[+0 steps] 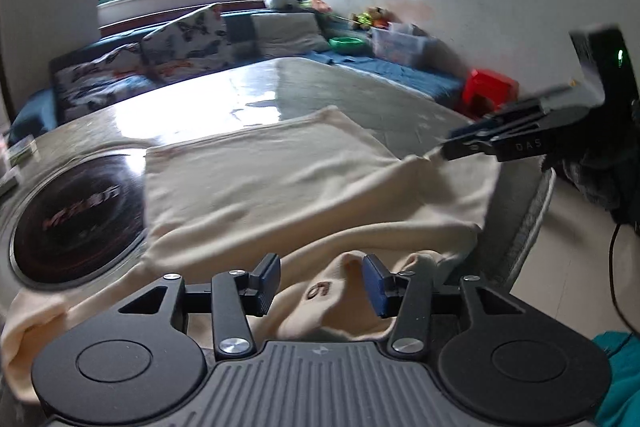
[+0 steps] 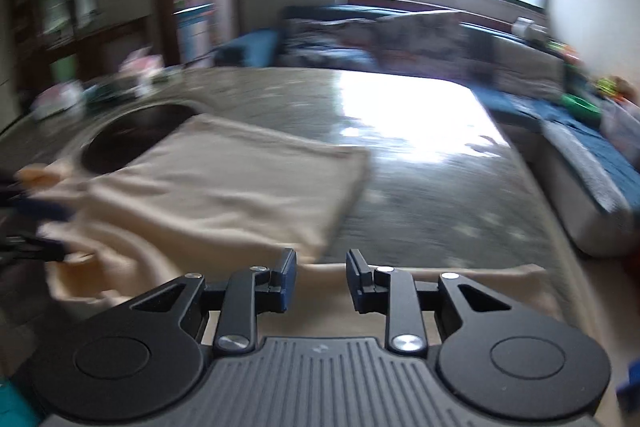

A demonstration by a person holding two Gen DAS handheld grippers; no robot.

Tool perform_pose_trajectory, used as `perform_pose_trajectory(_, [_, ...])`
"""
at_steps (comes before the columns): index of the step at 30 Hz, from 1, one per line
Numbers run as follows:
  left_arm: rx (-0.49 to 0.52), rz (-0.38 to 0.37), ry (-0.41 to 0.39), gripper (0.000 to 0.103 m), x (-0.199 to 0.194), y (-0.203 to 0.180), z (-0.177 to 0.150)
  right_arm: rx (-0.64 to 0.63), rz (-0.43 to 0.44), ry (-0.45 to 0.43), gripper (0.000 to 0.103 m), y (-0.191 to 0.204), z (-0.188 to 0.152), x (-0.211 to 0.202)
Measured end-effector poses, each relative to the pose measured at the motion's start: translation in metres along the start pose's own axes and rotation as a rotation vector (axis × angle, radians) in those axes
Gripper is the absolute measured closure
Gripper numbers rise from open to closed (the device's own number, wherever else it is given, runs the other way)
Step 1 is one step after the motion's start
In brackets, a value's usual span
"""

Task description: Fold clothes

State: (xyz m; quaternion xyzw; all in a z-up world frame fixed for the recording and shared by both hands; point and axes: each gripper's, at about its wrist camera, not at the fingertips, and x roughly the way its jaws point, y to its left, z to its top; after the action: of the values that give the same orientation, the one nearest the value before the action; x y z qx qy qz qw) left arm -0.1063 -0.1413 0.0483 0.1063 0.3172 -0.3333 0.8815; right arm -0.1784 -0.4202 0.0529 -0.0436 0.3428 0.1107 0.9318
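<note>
A cream garment lies partly folded on the glossy marble table, and its near part is bunched at the front edge. My left gripper stands open over that bunched part; a raised fold with a small printed label lies between its blue pads without being pressed. From the right, my right gripper reaches to the garment's right corner. In the right wrist view, the right gripper is open above the garment's near edge, with nothing pinched. The left gripper is a blur at that view's left edge.
A round black hob is set into the table, partly under the garment. Behind the table runs a blue sofa with patterned cushions, toys and a clear box. A red stool stands at the right, and teal cloth at the lower right.
</note>
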Motion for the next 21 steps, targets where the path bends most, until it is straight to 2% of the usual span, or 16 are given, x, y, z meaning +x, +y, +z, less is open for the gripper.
perform_pose_trajectory(2, [0.025,-0.003,0.012,0.056,0.007,-0.002,-0.002,-0.038,0.065,0.006,0.076,0.016,0.003,0.002])
perform_pose_trajectory(4, [0.041,0.001,0.031,0.071,0.016,-0.003,-0.005,-0.078,0.124,0.015,0.075,0.032,0.005,0.002])
perform_pose_trajectory(5, [0.043,0.005,0.038,0.085,0.018,-0.003,-0.007,-0.098,0.15,0.021,0.073,0.04,0.005,0.002])
perform_pose_trajectory(6, [0.043,0.009,0.043,0.093,0.02,-0.003,-0.008,-0.119,0.175,0.026,0.072,0.047,0.004,0.002])
perform_pose_trajectory(11, [0.061,-0.019,0.012,0.097,0.002,-0.007,-0.012,-0.198,0.25,0.049,0.07,0.073,-0.001,0.001])
perform_pose_trajectory(14, [0.13,-0.053,-0.018,0.097,-0.018,-0.014,-0.018,-0.227,0.291,0.058,0.07,0.082,-0.002,-0.005])
perform_pose_trajectory(16, [0.192,-0.047,-0.003,0.097,-0.021,-0.018,-0.027,-0.231,0.322,0.068,0.07,0.084,-0.003,-0.008])
perform_pose_trajectory(19, [0.18,-0.065,0.059,0.097,-0.009,-0.015,-0.036,-0.233,0.37,0.11,0.07,0.086,-0.009,-0.004])
perform_pose_trajectory(21, [0.173,-0.077,0.06,0.095,-0.007,-0.013,-0.038,-0.246,0.373,0.145,0.07,0.091,-0.016,0.003])
